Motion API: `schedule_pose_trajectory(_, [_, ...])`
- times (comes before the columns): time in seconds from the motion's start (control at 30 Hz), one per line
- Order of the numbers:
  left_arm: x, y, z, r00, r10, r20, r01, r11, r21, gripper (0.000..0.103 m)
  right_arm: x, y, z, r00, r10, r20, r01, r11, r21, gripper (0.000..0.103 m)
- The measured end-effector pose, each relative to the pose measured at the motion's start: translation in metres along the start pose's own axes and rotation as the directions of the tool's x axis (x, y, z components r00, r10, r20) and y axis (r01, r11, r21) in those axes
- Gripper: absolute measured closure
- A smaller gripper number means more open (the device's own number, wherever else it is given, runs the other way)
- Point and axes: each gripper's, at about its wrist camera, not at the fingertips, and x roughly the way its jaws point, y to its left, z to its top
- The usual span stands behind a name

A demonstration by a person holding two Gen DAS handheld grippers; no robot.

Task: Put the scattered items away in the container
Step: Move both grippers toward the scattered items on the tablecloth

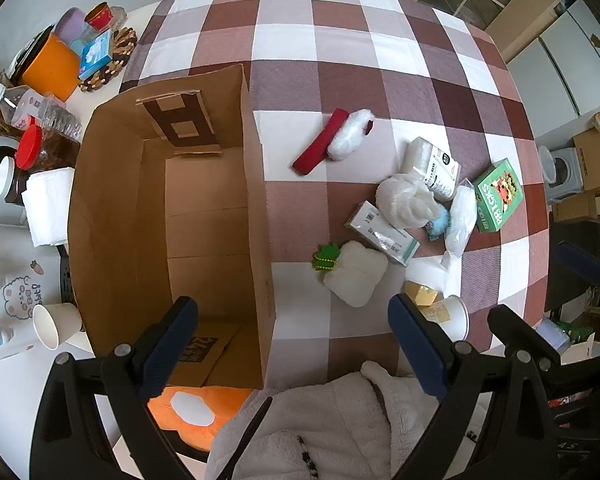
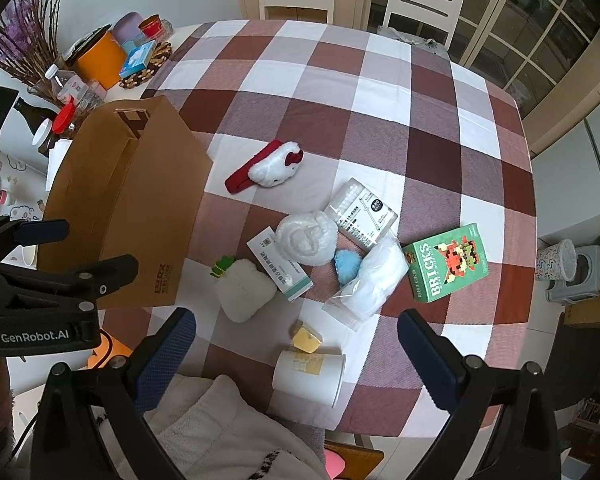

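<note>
Both claws, left [image 1: 292, 334] & right [image 2: 296, 344], wide, empty; brown cardboard box [image 1: 204, 208] open-topped, nothing inside.

One cardboard box [image 2: 136, 204] stands open on the checked table [image 2: 380, 92], with nothing showing inside it. Scattered beside it lie ten loose things: one red-and-white plush headband [image 2: 268, 168], one pack of cotton swabs [image 2: 362, 212], one green bricks box [image 2: 446, 262], one white carton [image 2: 280, 264], one white fluffy bundle [image 2: 306, 236], one blue pompom [image 2: 347, 266], one clear bag of white stuff [image 2: 374, 280], one cream plush pad [image 2: 244, 290] (a small green clip [image 2: 222, 266] sits at its corner), one yellow block [image 2: 307, 338] and one paper cup [image 2: 308, 376] on its side.
</note>
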Motion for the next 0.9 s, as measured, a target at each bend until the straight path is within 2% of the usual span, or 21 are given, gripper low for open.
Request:
schedule_pose_trajectory(0.6, [0.003, -0.009, 0.002, 1.000, 0.004, -0.005, -0.004, 1.000, -0.019, 0.006, 0.000, -0.016, -0.002, 1.000, 0.002, 0.005, -0.002, 1.000, 0.026, 0.000])
schedule_pose_trajectory(0.8, [0.008, -0.022, 0.003, 1.000, -0.005, -0.014, 0.005, 1.000, -0.015, 0.006, 0.002, -0.045, -0.010, 1.000, -0.003, 0.006, 0.003, 0.997, 0.079, 0.000])
schedule_pose_trajectory(0.9, [0.010, -0.035, 0.002, 1.000, -0.010, -0.006, 0.010, 1.000, -0.003, 0.006, 0.006, -0.072, -0.018, 1.000, -0.022, -0.005, 0.022, 0.991, 0.130, 0.000])
